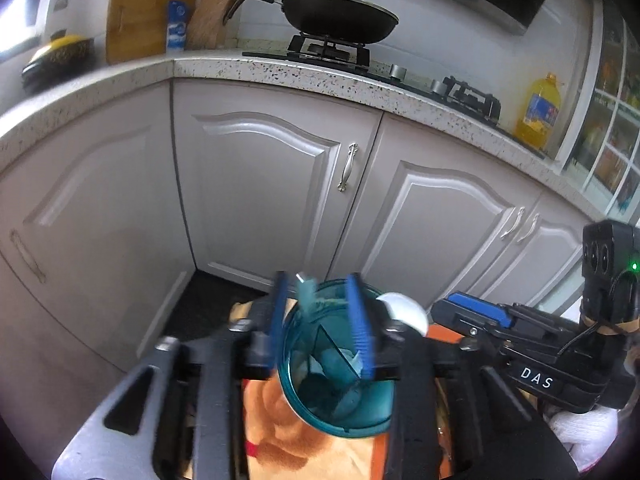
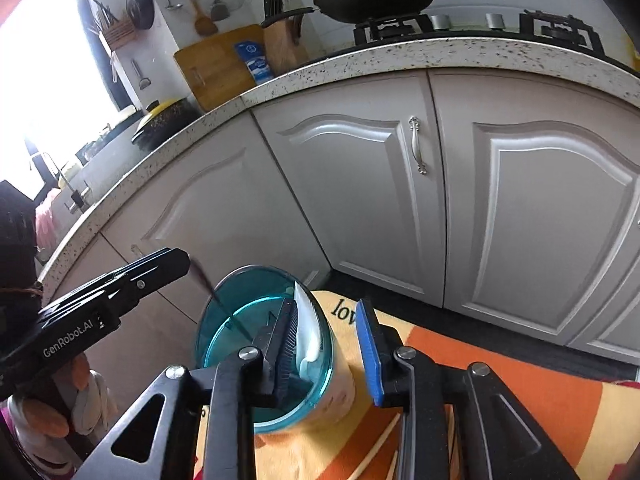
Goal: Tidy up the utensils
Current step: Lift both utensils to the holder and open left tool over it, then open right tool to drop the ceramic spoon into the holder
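A: Layout?
B: Orange cloth (image 2: 460, 360) on the bottom, teal holder (image 2: 224, 332) standing on it, in front of the grey cabinets (image 2: 360, 184).
A: Right gripper (image 2: 332, 344)?
B: Jaws spread, straddling the holder rim; one finger inside, one outside.
A: Left gripper (image 1: 320, 320)?
B: Over the holder mouth, jaws apart. Thin utensil (image 1: 306, 294) between them, blurred; can't tell whether they're touching it.

Home kitchen: speckled desk (image 1: 280, 74), gas hob (image 1: 328, 50) with lidded pan (image 1: 340, 14), knife block (image 1: 208, 24), cupboard doors (image 1: 272, 184) ahead of the claw.
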A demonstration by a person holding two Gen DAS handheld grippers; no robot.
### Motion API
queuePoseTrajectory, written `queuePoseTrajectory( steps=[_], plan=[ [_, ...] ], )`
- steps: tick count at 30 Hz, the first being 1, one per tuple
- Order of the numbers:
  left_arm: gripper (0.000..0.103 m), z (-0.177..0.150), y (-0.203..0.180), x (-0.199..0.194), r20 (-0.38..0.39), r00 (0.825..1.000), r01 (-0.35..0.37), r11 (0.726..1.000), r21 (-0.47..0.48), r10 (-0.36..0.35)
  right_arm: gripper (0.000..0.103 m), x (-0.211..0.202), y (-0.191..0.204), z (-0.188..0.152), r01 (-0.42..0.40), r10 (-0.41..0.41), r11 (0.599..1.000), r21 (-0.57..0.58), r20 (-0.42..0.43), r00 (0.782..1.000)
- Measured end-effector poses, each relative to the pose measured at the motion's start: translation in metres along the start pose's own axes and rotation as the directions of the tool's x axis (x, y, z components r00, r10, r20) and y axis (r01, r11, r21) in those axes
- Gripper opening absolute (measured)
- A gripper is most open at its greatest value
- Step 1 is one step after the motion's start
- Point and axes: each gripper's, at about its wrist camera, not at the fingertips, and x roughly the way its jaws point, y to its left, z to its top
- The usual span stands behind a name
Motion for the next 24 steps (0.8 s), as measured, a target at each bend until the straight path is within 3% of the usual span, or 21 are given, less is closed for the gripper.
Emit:
queuePoseTrajectory(
  steps=[18,24],
  plan=[
    [0.038,-0.034,-0.032,-0.047,-0.031,0.999,0.033,0.999,0.042,-0.032,0.031,-0.053,0.013,-0.033,0.045,-0.046,0.998,-0.037,-0.029,0.999],
    [0.038,-0.052,-0.045,-0.051,-0.069,0.995,0.075,0.996,0.05,-0.071,0.032,-0.073,-0.003,-0.056,0.077,-0.078,0.997,-0.017,-0.055,0.995]
  ],
)
